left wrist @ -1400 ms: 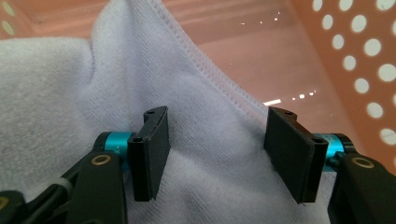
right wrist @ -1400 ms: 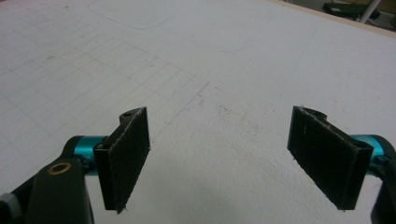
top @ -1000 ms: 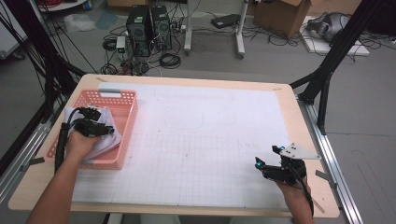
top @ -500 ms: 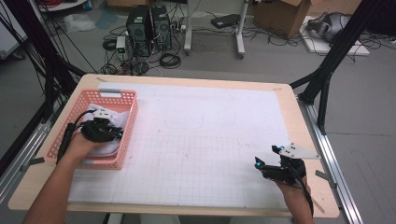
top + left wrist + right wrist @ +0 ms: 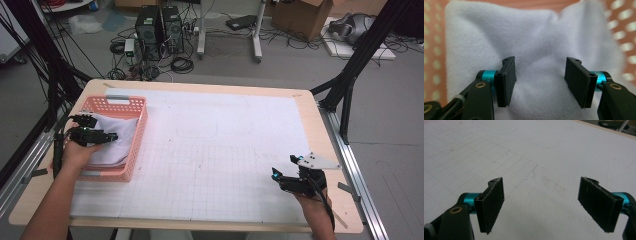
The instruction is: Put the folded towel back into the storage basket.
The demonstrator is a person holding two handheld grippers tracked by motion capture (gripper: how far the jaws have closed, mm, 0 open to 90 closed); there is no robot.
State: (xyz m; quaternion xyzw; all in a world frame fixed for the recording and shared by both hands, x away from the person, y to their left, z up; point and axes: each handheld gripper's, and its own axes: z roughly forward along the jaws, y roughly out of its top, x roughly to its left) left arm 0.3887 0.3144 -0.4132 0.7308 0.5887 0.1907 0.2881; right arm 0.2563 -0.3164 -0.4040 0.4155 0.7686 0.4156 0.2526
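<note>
A white towel (image 5: pixel 119 140) lies crumpled in the pink plastic basket (image 5: pixel 131 102) at the table's left. My left gripper (image 5: pixel 104 129) hovers low over the towel inside the basket. Its jaws have just been opening. In the left gripper view the left gripper (image 5: pixel 540 80) stands open, and the towel (image 5: pixel 539 42) bulges up between and beyond the pads without being pressed. My right gripper (image 5: pixel 284 168) rests near the table's front right edge. In the right gripper view the right gripper (image 5: pixel 541 202) is open over the bare white gridded mat (image 5: pixel 531 150).
The white gridded mat (image 5: pixel 225 145) covers most of the wooden table (image 5: pixel 330 150), with faint outlines drawn at its middle. Black frame struts stand at the left and right of the table. Computers, cables and boxes lie on the floor beyond it.
The left gripper's jaws have spread apart and let go of the towel, which now lies flatter in the basket. The left hand shifted slightly within the basket. The right hand has not moved.
</note>
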